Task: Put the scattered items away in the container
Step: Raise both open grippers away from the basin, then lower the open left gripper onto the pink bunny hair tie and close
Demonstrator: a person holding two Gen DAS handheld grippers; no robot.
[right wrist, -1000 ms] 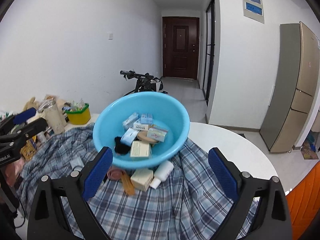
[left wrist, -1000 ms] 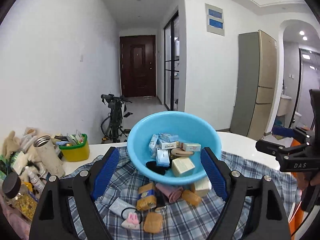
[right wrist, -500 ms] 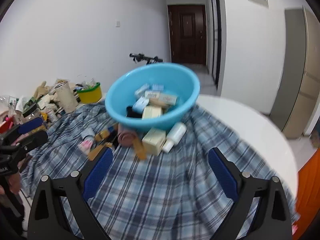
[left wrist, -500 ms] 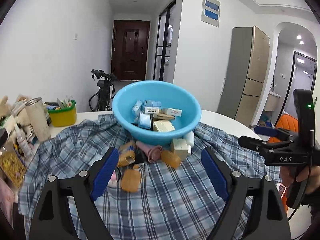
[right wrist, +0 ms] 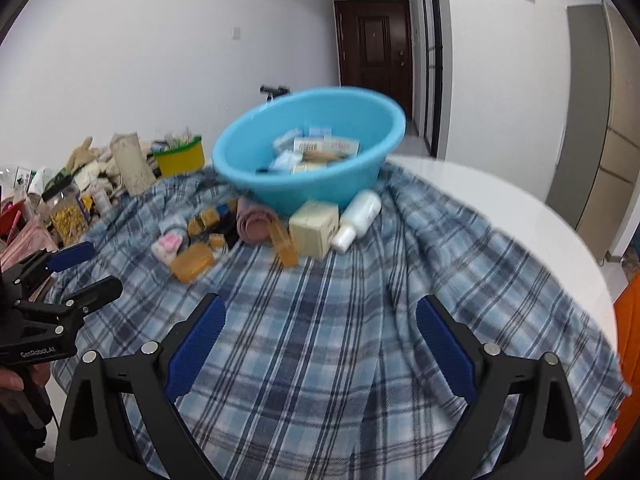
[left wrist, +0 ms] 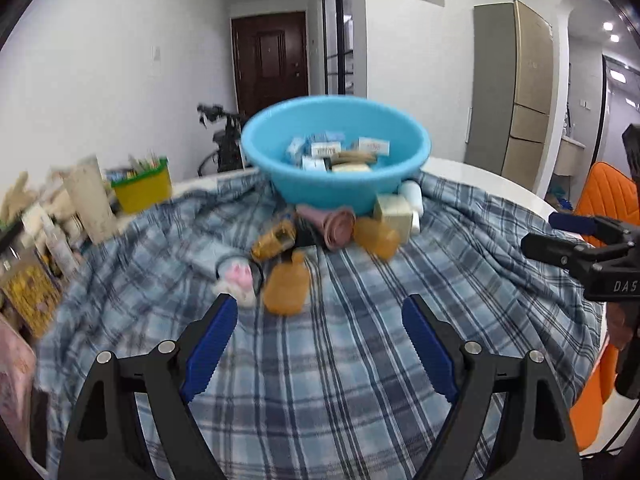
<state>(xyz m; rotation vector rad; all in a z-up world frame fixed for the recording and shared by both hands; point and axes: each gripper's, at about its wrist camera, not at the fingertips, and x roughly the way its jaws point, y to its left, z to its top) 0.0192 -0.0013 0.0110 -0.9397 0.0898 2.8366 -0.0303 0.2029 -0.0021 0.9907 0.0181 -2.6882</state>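
The blue basin (left wrist: 336, 160) stands at the far side of a plaid cloth (left wrist: 340, 360) spread over a white round table (right wrist: 500, 196), and it already holds several small boxes and packets. The loose things lie on the cloth just in front of it.

From the left in the left wrist view: a clutter of jars, bottles and a soft toy sits at the table's left edge, with a yellow tub (left wrist: 142, 194) with a green rim beside it, off the cloth. Then comes a small white and pink plush piece (left wrist: 237, 280), with an amber soap bar (left wrist: 286, 288) just to its right. Behind them lies a yellow packet (left wrist: 274, 242); next a pink roll (left wrist: 332, 222) lies on its side close to the basin's foot. Right of the roll is a second amber piece (left wrist: 378, 236), then a cream box (left wrist: 394, 212) and a white bottle (left wrist: 412, 196) lying tipped against the basin. All are blurred, so labels cannot be read.

The left gripper (left wrist: 316, 344) hangs over bare cloth nearer the camera than the soap bar, its blue-padded fingers spread wide with nothing between them. The right gripper (right wrist: 318, 340) is likewise over bare cloth, well short of the cream box (right wrist: 314, 228) and white bottle (right wrist: 358, 216), its fingers wide apart and empty. Each gripper shows at the edge of the other's view: the right one at the far right, the left one at the far left, with part of a hand (right wrist: 16, 378) below it.
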